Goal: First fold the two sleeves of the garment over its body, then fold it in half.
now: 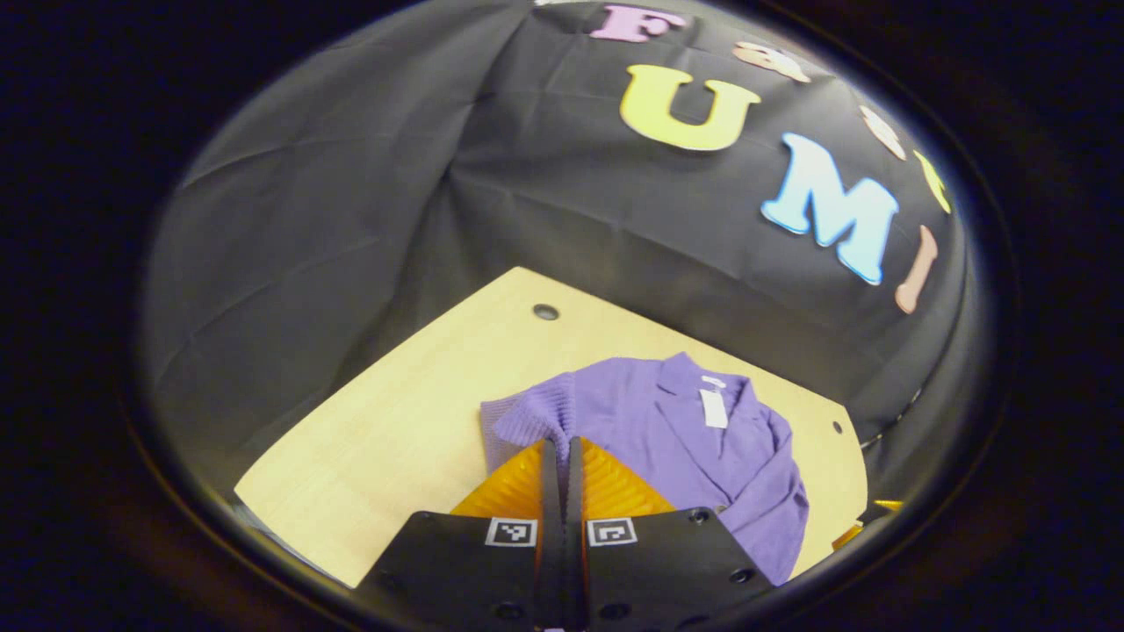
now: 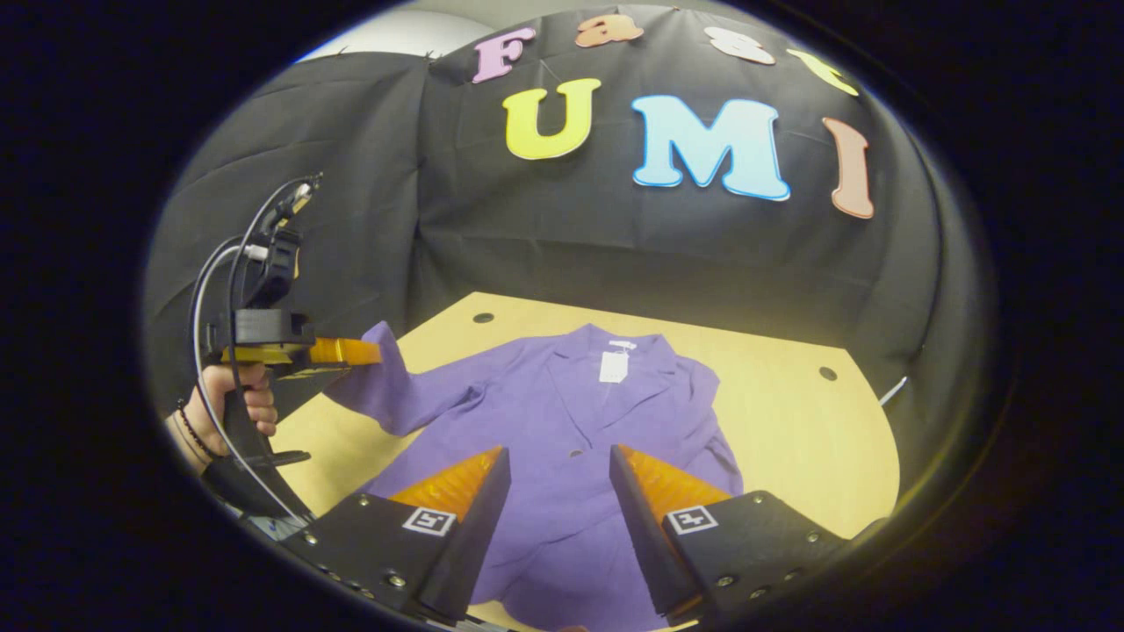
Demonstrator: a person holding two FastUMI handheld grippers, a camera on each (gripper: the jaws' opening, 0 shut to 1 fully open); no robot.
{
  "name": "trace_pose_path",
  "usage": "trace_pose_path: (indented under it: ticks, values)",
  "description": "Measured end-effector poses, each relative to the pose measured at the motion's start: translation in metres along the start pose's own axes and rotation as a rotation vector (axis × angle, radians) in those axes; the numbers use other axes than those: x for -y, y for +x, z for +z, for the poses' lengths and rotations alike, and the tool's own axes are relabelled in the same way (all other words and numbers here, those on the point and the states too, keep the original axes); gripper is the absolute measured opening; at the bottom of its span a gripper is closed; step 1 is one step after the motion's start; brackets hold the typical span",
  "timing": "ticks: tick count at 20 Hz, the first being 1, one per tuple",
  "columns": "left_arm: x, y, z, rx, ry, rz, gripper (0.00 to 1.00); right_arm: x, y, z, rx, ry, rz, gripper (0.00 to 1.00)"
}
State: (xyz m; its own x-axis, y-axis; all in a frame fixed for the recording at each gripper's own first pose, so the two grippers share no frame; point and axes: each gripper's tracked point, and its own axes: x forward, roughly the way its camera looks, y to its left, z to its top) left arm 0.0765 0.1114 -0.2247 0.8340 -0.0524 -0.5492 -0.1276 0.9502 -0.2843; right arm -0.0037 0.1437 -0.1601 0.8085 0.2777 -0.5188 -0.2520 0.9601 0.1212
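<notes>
Wall (image 2: 562, 228) of black cloth hangs behind everything, far ahead of both claws. Below it, pale wooden surface (image 2: 790, 421) with small dark holes (image 2: 483, 317) near its far corners, stretching out ahead of the right claw and under it.

Purple garment (image 2: 544, 412) spread flat on the surface, straight ahead of the right claw and running down between its fingers, collar at the far end, front facing up. White tag (image 2: 612, 366) at the collar, beyond the fingertips. Small button (image 2: 575, 454) on the garment's front, just ahead of the gap between the fingers.

Left sleeve (image 2: 399, 386) lifted off the surface, stretched sideways and up from the garment's body toward the left claw. Seen from the left gripper view, same sleeve (image 1: 531, 417) bunched right at the fingertips, rest of the garment (image 1: 702, 456) lying ahead and to the right of them.

Left claw (image 1: 562, 443) closed tight, fingers nearly meeting, pinching the sleeve's cuff end. From the right gripper view, same left claw (image 2: 369, 351) far off to the left and raised, gripped by a hand (image 2: 233, 404) with a dark bracelet at the wrist, cables looping above it.

Right claw (image 2: 558, 456) spread wide, gripping nothing, poised above the garment's lower front.
</notes>
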Motion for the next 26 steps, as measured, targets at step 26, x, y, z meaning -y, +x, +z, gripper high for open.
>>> trace_pose_path:
  ticks: [26]
  values:
    - [0.262,-0.029,-0.160,-0.173,0.409,-0.387,0.07,0.127,-0.043,-0.066,-0.057,0.127,-0.202,0.72]
